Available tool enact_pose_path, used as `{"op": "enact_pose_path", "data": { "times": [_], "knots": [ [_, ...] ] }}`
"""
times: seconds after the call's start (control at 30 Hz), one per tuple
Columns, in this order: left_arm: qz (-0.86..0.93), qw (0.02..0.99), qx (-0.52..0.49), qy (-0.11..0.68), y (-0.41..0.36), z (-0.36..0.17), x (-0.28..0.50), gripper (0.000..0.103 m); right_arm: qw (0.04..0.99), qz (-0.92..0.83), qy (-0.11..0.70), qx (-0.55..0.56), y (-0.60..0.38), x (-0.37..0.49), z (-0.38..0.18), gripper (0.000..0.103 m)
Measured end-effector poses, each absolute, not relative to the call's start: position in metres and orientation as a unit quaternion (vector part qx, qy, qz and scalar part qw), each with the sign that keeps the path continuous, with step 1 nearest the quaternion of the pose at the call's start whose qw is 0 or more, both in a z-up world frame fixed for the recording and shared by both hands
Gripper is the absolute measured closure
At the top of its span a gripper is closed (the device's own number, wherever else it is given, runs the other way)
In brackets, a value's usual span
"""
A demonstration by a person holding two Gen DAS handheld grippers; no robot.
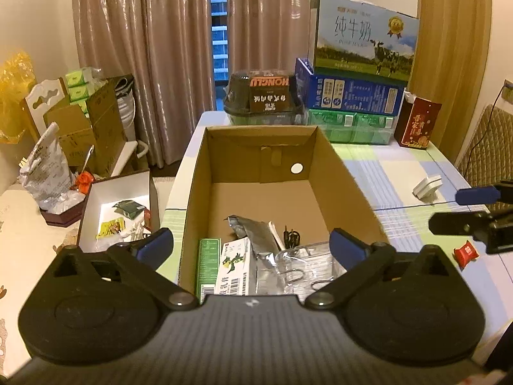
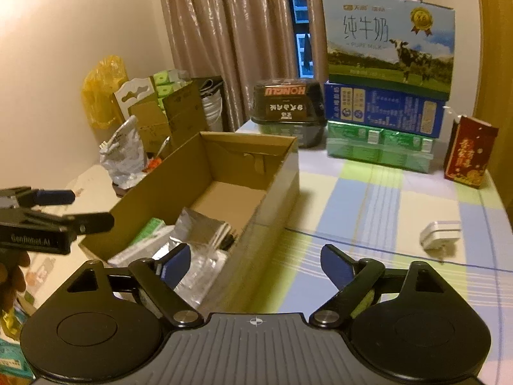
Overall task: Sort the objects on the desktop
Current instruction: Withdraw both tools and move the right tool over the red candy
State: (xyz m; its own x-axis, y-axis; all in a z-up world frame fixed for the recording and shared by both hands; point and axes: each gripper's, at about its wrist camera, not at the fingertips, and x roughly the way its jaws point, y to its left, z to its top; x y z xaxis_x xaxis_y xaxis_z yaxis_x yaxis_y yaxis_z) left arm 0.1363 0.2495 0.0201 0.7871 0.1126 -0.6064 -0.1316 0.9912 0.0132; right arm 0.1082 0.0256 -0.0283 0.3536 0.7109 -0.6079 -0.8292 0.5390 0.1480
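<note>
Left gripper (image 1: 251,245) hangs over the near end of the open brown cardboard box (image 1: 205,173), fingers spread wide, nothing between them. Inside the box, at the near end: a green carton (image 1: 209,261), a white printed carton (image 1: 235,266), a crumpled silver foil pouch (image 1: 256,234), clear plastic packaging (image 1: 304,263), a small black cable (image 1: 291,237). The box sits on the checked-cloth surface (image 1: 400,173). Right gripper (image 2: 255,264) is just outside the box's right wall, fingers open and empty. Further right, on the cloth: a small red wrapped sweet (image 1: 465,252) near the front, a white plug adapter (image 2: 441,232), well apart from the box.
</note>
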Motion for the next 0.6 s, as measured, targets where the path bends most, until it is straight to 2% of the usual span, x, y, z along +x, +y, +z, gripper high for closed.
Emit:
{"op": "enact_pose_path", "data": {
  "times": [0.33, 0.6],
  "knots": [
    [0.053, 0.949, -0.023, 0.31, 0.222, 0.031, 0.118, 0.001, 0.819, 0.459, 0.322, -0.124, -0.016, 0.101, -0.022, 0.002],
    [0.025, 0.948, -0.016, 0.317, 0.19, 0.036, 0.108, 0.001, 0.827, 0.435, 0.328, -0.137, -0.062, 0.108, -0.023, 0.002]
  ]
}}
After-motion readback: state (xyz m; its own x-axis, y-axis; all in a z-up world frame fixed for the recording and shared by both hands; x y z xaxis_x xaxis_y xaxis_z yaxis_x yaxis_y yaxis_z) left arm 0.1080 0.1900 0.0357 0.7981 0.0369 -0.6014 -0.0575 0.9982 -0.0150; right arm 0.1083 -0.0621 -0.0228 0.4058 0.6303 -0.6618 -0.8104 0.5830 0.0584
